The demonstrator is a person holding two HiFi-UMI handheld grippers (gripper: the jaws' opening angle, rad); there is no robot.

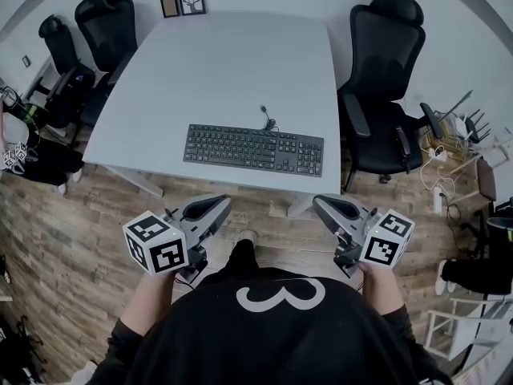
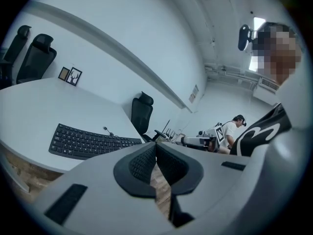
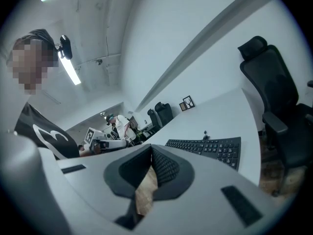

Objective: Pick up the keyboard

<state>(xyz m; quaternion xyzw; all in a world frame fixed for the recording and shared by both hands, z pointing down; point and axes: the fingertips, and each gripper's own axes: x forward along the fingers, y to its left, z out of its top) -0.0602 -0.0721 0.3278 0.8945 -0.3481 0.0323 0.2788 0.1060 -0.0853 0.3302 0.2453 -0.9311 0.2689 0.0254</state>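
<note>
With the keyboard [image 1: 254,149] lying along the near edge of the worktop [image 1: 240,62], I hold the left gripper [image 1: 218,205] and right gripper [image 1: 322,205] short of it, 1 facing each end, jaws closed and empty, ready, I judge, for a 2-sided lift.

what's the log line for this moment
phase: pre-grasp | keyboard: on table, untouched | left gripper: jaws shut, empty | right gripper: jaws shut, empty

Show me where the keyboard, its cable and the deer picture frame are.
keyboard [image 1: 253,149], head view, middle of its keys.
cable [image 1: 268,123], head view, the curl behind the keyboard's back edge.
deer picture frame [image 1: 191,0], head view, centre of the print.
</note>
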